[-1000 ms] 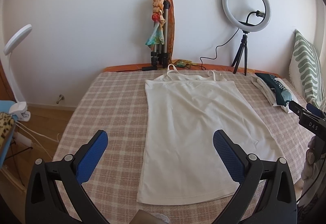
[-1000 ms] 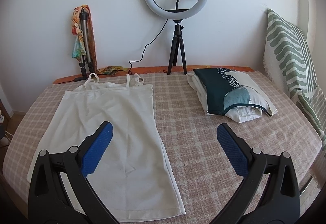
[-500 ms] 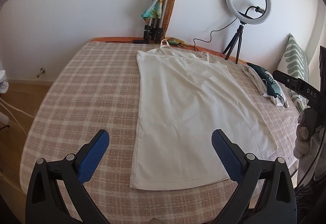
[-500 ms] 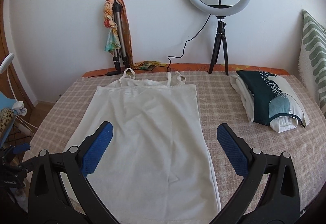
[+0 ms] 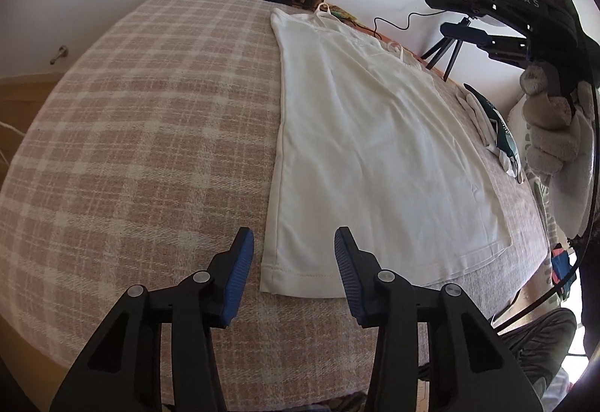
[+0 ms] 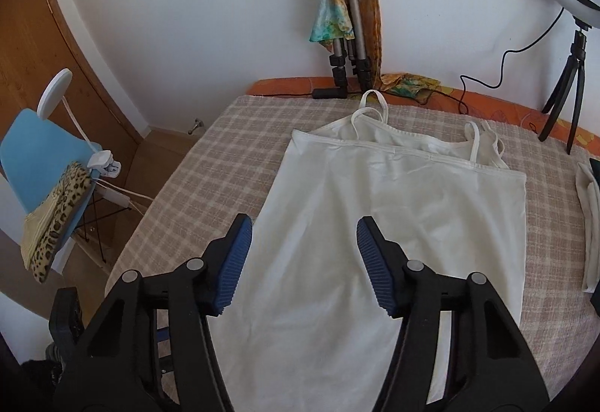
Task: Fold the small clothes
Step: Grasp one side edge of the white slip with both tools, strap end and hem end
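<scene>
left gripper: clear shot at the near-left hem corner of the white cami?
Probably yes. The left gripper is open, its blue pads framing the hem corner of the white camisole, which lies flat on the checked blanket. Nothing lies between them; the right gripper is over the camisole's left edge, further up.

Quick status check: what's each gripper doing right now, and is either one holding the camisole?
Left gripper: open, empty, poised at the near left hem corner of the white camisole.
Right gripper: open, empty, above the camisole's left side.
</scene>
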Motion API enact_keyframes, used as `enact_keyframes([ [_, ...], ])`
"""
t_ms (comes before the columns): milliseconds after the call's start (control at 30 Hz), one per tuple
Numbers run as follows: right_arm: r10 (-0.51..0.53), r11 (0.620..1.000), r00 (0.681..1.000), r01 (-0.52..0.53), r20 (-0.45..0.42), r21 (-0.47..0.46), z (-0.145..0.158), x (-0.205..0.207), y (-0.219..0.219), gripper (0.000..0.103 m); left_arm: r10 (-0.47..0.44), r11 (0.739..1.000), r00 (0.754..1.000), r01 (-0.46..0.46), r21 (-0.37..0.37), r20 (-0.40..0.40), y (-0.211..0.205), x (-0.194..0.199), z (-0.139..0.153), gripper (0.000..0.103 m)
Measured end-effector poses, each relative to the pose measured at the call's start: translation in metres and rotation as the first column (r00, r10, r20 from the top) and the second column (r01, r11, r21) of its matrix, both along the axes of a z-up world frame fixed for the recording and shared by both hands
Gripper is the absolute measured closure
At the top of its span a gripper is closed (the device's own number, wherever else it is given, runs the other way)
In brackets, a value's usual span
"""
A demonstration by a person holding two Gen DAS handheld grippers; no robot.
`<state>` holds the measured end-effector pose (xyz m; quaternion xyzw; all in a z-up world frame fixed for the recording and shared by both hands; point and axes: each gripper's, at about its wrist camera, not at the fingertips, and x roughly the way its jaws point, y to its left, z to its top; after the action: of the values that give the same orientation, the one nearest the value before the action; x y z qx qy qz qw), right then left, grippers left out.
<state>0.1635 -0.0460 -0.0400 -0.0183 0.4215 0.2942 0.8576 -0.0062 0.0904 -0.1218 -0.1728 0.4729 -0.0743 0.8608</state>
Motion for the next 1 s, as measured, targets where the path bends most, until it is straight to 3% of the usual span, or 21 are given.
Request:
enact_keyframes([
  [233,0.044,0.999,0.992,-0.044,-0.118,-0.002,-0.015,0.054,0.075,0.043,-0.047,0.999,0.999,0.046,-0.01,-0.014,-0.001,0.004,-0.005,0.061],
  [500,-0.006,0.998,0.981,-0.005,-0.192,-0.056,-0.051,0.103,0.116,0.056,-0.033,0.997,0.999,0.032,-0.075,-0.011,0.015,0.007,-0.008,0.074],
  [733,-0.038,0.991,0.978,0.011,-0.204,-0.135,-0.077,0.128,0.142,0.06,-0.018,0.986,0.999,0.013,-0.165,-0.03,0.023,0.013,-0.012,0.083],
  [867,-0.057,0.983,0.978,0.019,-0.199,-0.185,-0.092,0.143,0.158,0.061,-0.018,0.977,0.999,0.009,-0.212,-0.042,0.026,0.016,-0.014,0.097],
  [1000,-0.081,0.969,0.977,0.03,-0.199,-0.244,-0.106,0.153,0.168,0.061,-0.009,0.967,0.999,-0.003,-0.255,-0.049,0.029,0.016,-0.016,0.097],
])
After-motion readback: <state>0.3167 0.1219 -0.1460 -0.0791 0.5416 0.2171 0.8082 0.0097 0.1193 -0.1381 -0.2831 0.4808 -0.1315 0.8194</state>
